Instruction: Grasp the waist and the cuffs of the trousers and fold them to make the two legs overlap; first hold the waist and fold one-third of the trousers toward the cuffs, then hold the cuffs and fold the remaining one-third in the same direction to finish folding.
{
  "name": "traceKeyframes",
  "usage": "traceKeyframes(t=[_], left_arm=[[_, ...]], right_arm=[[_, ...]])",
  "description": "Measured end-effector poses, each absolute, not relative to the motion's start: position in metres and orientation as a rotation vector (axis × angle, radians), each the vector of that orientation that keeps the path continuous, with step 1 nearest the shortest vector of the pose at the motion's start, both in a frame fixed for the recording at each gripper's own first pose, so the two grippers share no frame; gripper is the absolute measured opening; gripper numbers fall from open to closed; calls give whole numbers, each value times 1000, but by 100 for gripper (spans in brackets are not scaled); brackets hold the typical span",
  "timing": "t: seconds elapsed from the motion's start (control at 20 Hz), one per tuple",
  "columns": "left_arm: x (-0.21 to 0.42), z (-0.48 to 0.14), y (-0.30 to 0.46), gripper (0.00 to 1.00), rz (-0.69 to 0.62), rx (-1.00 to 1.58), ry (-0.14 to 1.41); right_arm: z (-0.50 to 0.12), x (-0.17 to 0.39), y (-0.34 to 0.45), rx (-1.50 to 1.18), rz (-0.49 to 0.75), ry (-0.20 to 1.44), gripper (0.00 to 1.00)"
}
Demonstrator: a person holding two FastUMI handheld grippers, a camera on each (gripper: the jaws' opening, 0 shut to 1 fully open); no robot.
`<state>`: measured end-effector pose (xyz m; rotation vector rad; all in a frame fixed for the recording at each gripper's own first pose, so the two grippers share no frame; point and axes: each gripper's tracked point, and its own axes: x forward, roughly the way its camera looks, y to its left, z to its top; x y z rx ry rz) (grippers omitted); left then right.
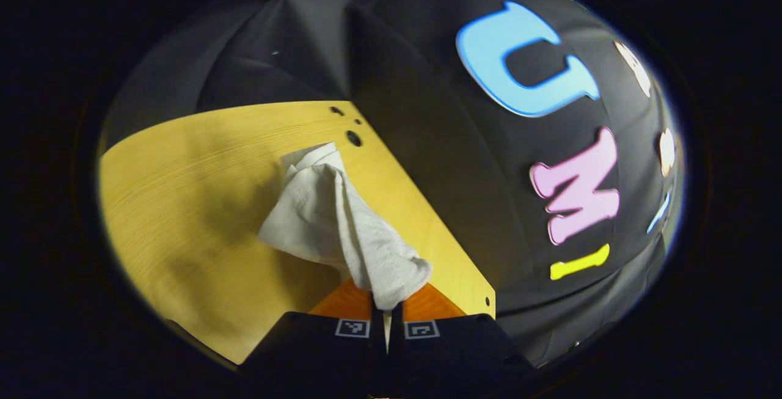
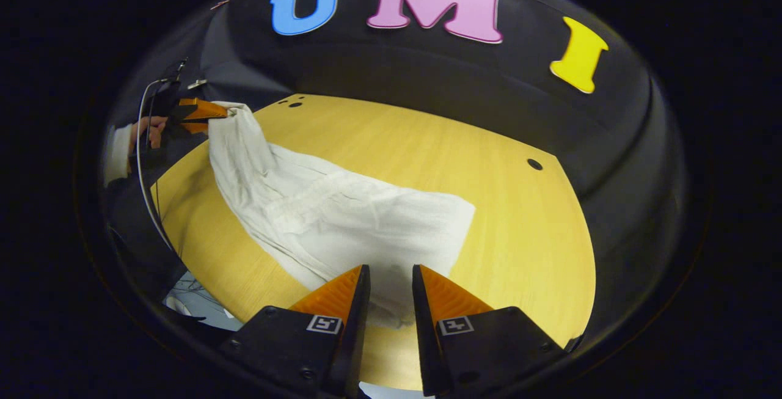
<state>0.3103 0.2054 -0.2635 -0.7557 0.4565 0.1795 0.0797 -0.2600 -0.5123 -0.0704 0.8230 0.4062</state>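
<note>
Stretching leftward across the table (image 2: 519, 215), the trousers (image 2: 342, 215) hang clenched in the left gripper (image 1: 387, 313), their near end between the released right gripper (image 2: 391, 283).

White trousers (image 2: 342, 215): flat on table before right gripper (image 2: 391, 283), far end lifted by left gripper (image 1: 386, 308).

White trousers (image 2: 342, 215) with a faint crinkled weave, spread from 10 o'clock toward centre, pale yellow wood-grain table (image 2: 440, 142) with small black holes at 11 and 2 o'clock, black cloth wall (image 2: 427, 69) behind, white sleeve (image 2: 116, 151) at 9 o'clock
</note>
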Motion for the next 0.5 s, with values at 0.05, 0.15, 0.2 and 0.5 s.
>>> traceKeyframes(t=[0.05, 0.15, 0.2, 0.5], left_arm=[[317, -259, 189, 6, 150, -713, 461], [329, -252, 160, 6, 107, -636, 472], [332, -252, 147, 6, 89, -595, 483], [346, -262, 60, 6, 0, -294, 554]], right_arm=[[-514, 80, -270, -62, 378, 825, 42], [-516, 78, -290, -41, 325, 832, 42], [-517, 77, -298, -25, 302, 837, 42], [-516, 75, -336, 13, 194, 835, 42]])
